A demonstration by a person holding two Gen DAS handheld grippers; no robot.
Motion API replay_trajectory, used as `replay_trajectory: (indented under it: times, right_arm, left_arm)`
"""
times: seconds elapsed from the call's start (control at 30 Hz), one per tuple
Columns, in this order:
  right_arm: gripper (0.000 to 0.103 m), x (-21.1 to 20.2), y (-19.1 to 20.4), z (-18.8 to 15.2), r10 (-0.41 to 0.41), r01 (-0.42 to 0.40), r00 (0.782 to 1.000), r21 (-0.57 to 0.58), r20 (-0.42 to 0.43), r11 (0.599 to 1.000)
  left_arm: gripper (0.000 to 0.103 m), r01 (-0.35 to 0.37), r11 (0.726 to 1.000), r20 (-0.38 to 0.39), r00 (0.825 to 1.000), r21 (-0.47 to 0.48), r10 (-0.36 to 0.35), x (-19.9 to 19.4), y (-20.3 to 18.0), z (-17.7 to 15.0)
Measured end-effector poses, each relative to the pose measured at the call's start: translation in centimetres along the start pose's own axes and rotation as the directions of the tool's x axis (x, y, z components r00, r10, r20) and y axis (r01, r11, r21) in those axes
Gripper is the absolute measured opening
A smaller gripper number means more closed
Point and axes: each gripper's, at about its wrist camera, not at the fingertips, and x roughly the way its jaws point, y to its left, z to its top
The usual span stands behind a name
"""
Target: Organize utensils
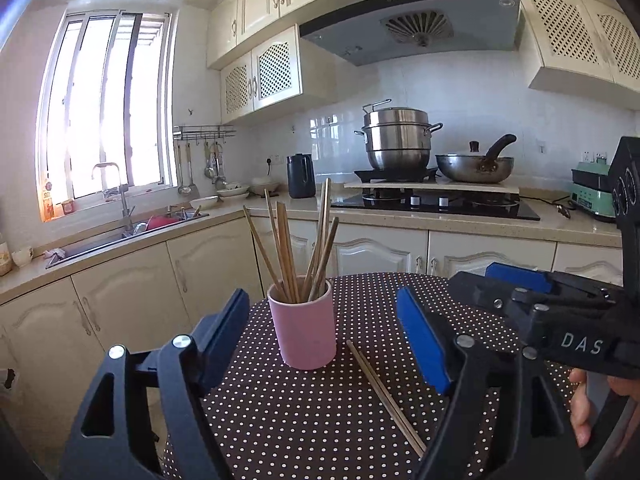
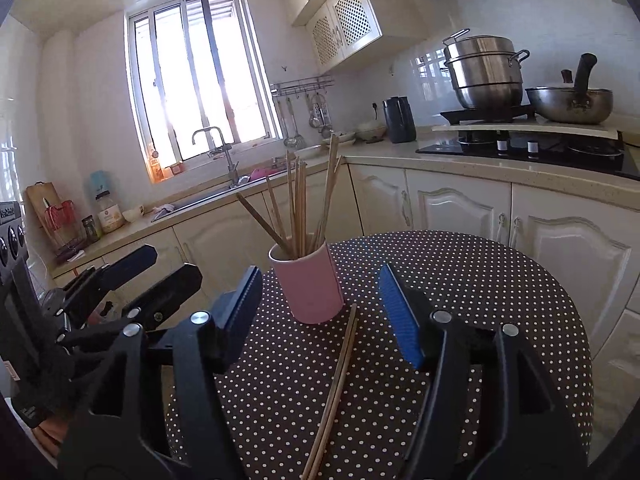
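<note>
A pink cup (image 1: 306, 328) (image 2: 316, 292) stands on the dotted round table (image 1: 288, 420) (image 2: 480, 280), holding several upright wooden chopsticks (image 1: 288, 248) (image 2: 298, 204). A loose pair of chopsticks (image 1: 384, 396) (image 2: 338, 384) lies on the cloth just in front of the cup, pointing toward me. My left gripper (image 1: 324, 336) is open short of the cup, nothing between its blue pads. My right gripper (image 2: 320, 316) is open too, over the lying pair without touching it. Each view shows the other gripper beside it: the right gripper (image 1: 496, 280), the left gripper (image 2: 156, 270).
Past the table's far edge run cream cabinets (image 1: 372, 252) under a counter. On the counter are a sink with a tap (image 1: 120, 200), a dark kettle (image 1: 301, 176) and a hob with a steel steamer pot (image 1: 396, 140) and a wok (image 1: 476, 166). A hand (image 1: 580, 412) holds the right gripper.
</note>
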Motion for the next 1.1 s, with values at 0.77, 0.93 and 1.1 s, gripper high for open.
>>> replay_trajectory:
  times: [0.77, 0.93, 1.1]
  right_arm:
    - [0.064, 6.1, -5.5, -4.2, -0.120, 0.153, 0.927, 0.066, -0.355, 0.986]
    - [0.064, 7.2, -5.8, -4.7, -0.124, 0.155, 0.910, 0.048, -0.395, 0.987]
    - [0.064, 7.9, -6.0, -5.0, -0.117, 0.149, 0.905, 0.048, -0.409, 0.988]
  left_arm:
    - [0.049, 0.127, 0.976, -0.654, 0.726, -0.176, -0.212, 14.1, -2.1, -7.5]
    - [0.049, 0.109, 0.977, -0.672, 0.712, -0.183, -0.205, 15.9, -2.5, -8.4]
    - [0.049, 0.088, 0.987, -0.693, 0.704, -0.133, -0.156, 17.5, -3.4, -8.6]
